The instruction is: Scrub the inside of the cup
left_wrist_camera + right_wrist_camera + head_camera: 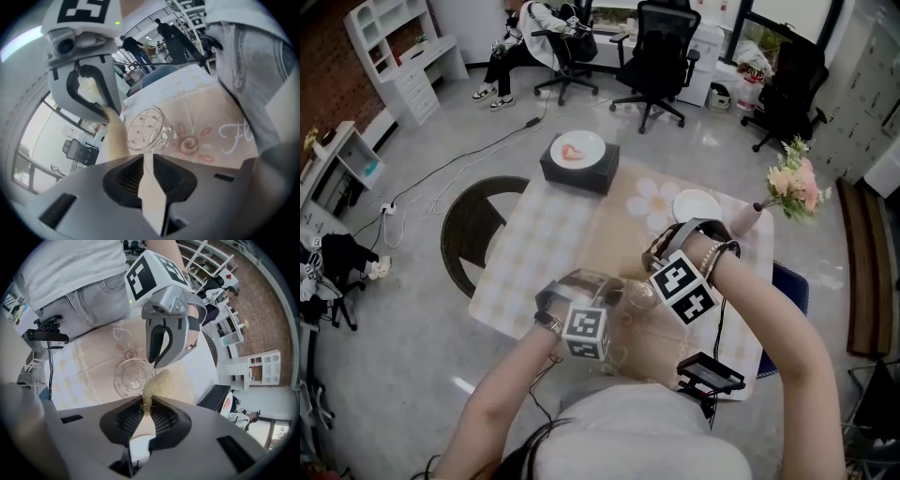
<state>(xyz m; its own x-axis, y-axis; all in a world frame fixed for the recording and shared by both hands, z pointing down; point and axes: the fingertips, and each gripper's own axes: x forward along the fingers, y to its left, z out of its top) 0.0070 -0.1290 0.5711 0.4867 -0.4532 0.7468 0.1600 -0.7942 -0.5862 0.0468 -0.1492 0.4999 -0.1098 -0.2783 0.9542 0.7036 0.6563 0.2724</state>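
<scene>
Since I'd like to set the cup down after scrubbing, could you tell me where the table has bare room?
The checked cloth is bare between the black box and the left tongs. It is crowded on the right: the right tongs and cup, with the empty plate and vase beyond.

The cup (146,127) is clear, glossy glass marked with small dots, and the scrubber (157,383) just beside it looks coarse, fibrous and matt. Under the cup, the printed tablecloth (553,234) is smooth with a faint plastic-like sheen.
</scene>
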